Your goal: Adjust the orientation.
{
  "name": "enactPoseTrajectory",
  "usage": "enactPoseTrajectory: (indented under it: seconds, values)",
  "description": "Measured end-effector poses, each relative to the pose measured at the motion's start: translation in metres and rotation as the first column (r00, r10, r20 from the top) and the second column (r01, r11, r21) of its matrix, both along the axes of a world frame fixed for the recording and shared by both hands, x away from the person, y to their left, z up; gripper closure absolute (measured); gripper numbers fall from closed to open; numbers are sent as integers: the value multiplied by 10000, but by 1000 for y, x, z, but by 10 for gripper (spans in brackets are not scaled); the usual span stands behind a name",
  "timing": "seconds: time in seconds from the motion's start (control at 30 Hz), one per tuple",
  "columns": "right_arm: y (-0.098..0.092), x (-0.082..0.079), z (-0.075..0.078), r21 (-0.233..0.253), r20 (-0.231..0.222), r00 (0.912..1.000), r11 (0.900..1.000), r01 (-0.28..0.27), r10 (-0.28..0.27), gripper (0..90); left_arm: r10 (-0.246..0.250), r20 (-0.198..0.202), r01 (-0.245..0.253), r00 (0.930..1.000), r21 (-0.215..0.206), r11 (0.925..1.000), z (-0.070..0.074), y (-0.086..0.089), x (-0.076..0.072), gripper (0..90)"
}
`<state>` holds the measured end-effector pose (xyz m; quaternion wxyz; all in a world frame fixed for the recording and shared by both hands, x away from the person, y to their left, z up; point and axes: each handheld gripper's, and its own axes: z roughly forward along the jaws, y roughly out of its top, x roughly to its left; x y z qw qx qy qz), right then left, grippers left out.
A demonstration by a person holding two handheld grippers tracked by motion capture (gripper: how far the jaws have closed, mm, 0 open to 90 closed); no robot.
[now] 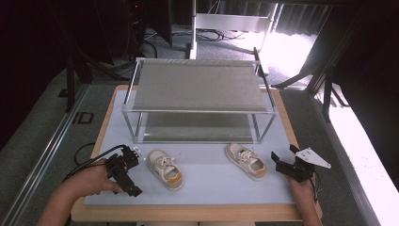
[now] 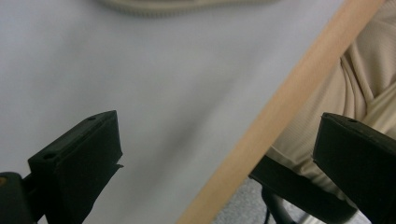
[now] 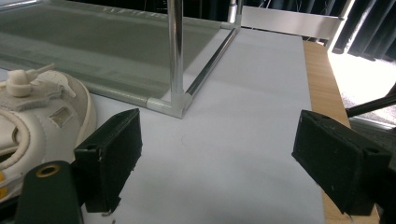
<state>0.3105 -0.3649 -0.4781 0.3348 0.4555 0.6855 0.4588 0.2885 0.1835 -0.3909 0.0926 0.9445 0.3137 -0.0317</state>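
Two small beige sneakers lie on the white mat [image 1: 211,186] in front of a two-shelf metal rack [image 1: 200,89]. The left sneaker [image 1: 165,168] has an orange heel patch; the right sneaker [image 1: 246,160] lies near the rack's front right leg. My left gripper [image 1: 131,172] is open just left of the left sneaker, holding nothing. In the left gripper view, the left gripper [image 2: 219,126] spans the table's wooden edge [image 2: 280,102], with a shoe sole [image 2: 187,5] at the top. My right gripper [image 1: 284,153] is open just right of the right sneaker [image 3: 37,112]. The right gripper [image 3: 219,130] faces the rack's corner post [image 3: 175,56].
Both grey shelves of the rack are bare. The wooden table [image 1: 188,213] shows around the mat, with its front edge close to the person's hands. A cable [image 1: 84,157] trails off the left side. Dark stands and bright floor lie beyond the table.
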Motion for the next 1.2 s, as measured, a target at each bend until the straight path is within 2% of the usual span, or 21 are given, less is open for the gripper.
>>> enactPoseTrajectory:
  seconds: [0.1,0.23,0.33,0.47,0.63,0.7,0.83,0.87,0.97,1.0,1.07,1.13,1.2]
  values:
    - [-4,1,0,390,-44,10000,9992,78,-77,151,-318,-47,317,9995,-136,9994,3,-14,3,11]
    - [-4,0,0,387,-13,10000,9992,50,-50,151,-1018,-123,1015,9947,-271,9945,6,-35,2,11]
    - [-4,0,0,393,-38,10000,9992,45,-44,151,-1358,-34,1356,9907,-277,9904,9,-48,1,11]
    - [-5,1,0,495,-40,10000,9988,42,-40,151,-1688,20,1688,9856,-389,9849,14,-63,1,11]
    - [-5,1,0,516,-62,10000,9987,52,-49,150,-2175,87,2176,9760,-387,9753,17,-82,2,11]
    - [-5,1,0,507,-74,10000,9987,60,-56,151,-2357,37,2355,9718,-541,9704,17,-90,4,11]
    - [-5,1,0,484,-69,10000,9988,34,-31,151,-2421,-2,2419,9702,-477,9691,14,-106,9,11]
    - [-5,1,0,484,-67,10000,9988,29,-25,151,-2495,106,2497,9683,-465,9672,12,-109,11,53]
    - [-5,1,0,472,-54,10000,9989,33,-30,151,-2370,133,2373,9714,-408,9706,7,-115,17,141]
    - [-5,1,0,464,-50,10000,9989,40,-38,151,-2306,56,2306,9730,-372,9723,5,-116,19,148]
    - [-4,1,0,436,-56,10000,9990,44,-42,151,-2261,65,2262,9741,-222,9738,-1,-119,21,221]
    - [-4,1,0,425,-61,10000,9991,27,-24,151,-2358,-35,2358,9718,-14,9718,-7,-121,22,288]
    - [-4,1,0,434,-75,10000,9991,27,-24,151,-2306,-198,2309,9729,150,9729,-13,-123,24,335]
